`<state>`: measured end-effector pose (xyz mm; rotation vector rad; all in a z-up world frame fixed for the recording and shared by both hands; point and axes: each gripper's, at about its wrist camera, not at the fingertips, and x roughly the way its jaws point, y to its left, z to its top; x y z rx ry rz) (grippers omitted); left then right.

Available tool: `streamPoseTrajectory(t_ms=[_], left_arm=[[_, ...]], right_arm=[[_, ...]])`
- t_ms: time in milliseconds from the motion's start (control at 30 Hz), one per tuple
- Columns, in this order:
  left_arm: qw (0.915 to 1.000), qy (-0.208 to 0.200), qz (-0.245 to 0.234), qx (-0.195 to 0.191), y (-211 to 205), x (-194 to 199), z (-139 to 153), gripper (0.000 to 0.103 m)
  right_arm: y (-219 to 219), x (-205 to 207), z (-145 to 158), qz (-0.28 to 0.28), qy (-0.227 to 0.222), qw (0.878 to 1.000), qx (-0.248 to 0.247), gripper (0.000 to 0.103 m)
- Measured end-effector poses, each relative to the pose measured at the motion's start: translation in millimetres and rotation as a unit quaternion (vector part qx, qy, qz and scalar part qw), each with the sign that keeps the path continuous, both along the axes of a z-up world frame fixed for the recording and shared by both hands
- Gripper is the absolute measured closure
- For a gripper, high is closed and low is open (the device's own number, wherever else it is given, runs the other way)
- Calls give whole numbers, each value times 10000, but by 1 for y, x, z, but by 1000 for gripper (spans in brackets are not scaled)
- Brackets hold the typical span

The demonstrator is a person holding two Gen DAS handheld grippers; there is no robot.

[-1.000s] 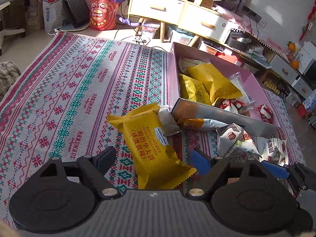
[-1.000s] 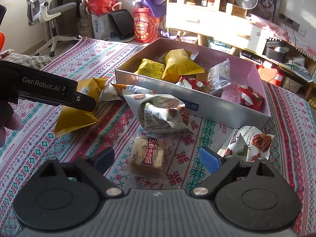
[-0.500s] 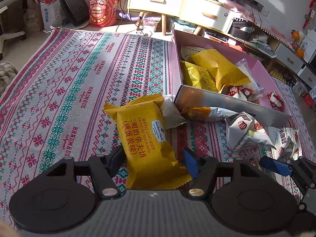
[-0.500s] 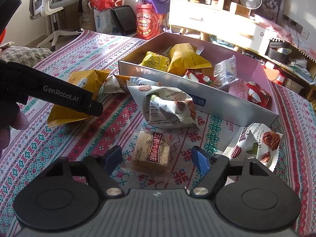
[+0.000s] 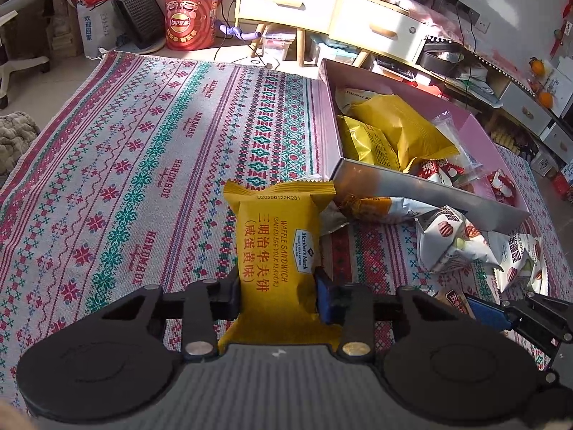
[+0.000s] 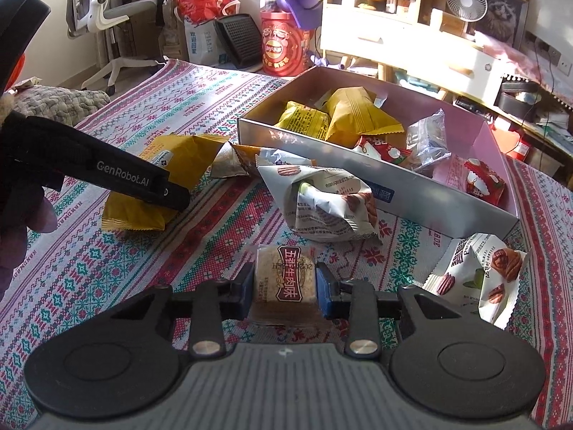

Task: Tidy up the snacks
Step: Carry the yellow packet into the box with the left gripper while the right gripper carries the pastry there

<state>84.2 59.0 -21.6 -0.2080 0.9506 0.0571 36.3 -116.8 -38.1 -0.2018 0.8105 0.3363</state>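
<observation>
A yellow waffle sandwich packet [image 5: 275,236] lies on the patterned cloth with its near end between the jaws of my left gripper [image 5: 277,294]. Those jaws are closing and their pads press both sides of the packet. My right gripper [image 6: 285,286] is shut on a small square beef-flavour snack [image 6: 286,272] resting on the cloth. In the right wrist view the left gripper's finger [image 6: 143,186] crosses the yellow packet [image 6: 179,150]. The open grey box [image 6: 322,157] behind holds several yellow, red and clear packets.
White nut packets [image 6: 322,208] [image 6: 480,279] and a small orange packet [image 5: 369,208] lie on the cloth in front of the box [image 5: 429,186]. A person's hand [image 6: 21,215] is at the left. A red tub [image 5: 189,18], drawers and an office chair stand beyond the cloth.
Both grippers have closed from wide open: the left onto the yellow waffle packet, the right onto the small square snack. Neither hand has shifted much.
</observation>
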Motion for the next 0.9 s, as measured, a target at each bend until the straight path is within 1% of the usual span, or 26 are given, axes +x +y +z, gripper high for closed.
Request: streamPoseTrajectory(t_ms=[333,567,900], left_arm=[[9998,-64,65,-174,10,-7,8,59],[9995,-124,97,-279,18,-12,16,60],[9975,-265,178,-628,28,-15,31,60]], right_arm=[[-4,0,9,-117,49,9998,140,71],[-4,-3,19,-94,8,9996,259,71],[-10,2,40,-134,-47,9987,489,71]])
